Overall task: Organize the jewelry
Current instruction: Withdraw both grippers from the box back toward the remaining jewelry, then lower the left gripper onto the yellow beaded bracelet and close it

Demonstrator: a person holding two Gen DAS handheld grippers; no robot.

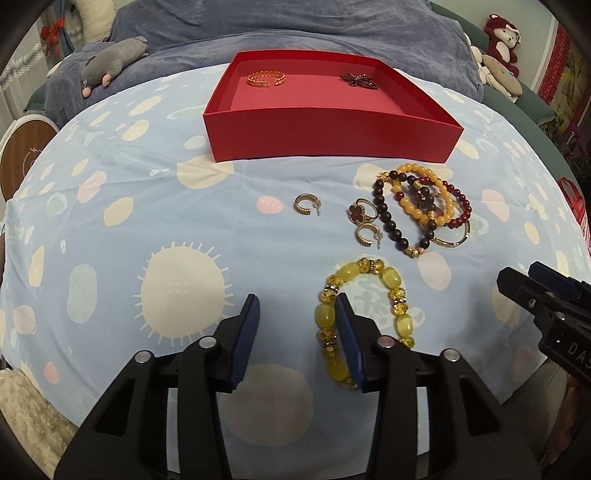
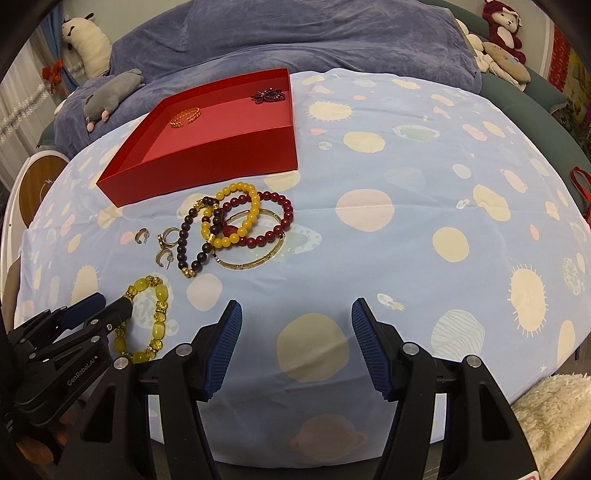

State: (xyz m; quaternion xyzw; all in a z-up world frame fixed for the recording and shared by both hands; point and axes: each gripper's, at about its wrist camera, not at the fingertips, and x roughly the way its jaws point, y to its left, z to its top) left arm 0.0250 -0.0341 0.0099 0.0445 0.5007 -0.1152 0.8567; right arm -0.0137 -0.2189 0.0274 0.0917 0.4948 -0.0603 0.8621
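Observation:
A red tray holds a gold bangle and a dark beaded piece. On the cloth lie a pile of beaded bracelets, a gold hoop earring, a ring with a red stone, another hoop and a yellow bead bracelet. My left gripper is open, its right finger over the yellow bracelet. My right gripper is open over bare cloth.
The blue spotted cloth covers a round table. Behind it are a blue blanket, a grey plush and soft toys. A fluffy cream rug lies low right.

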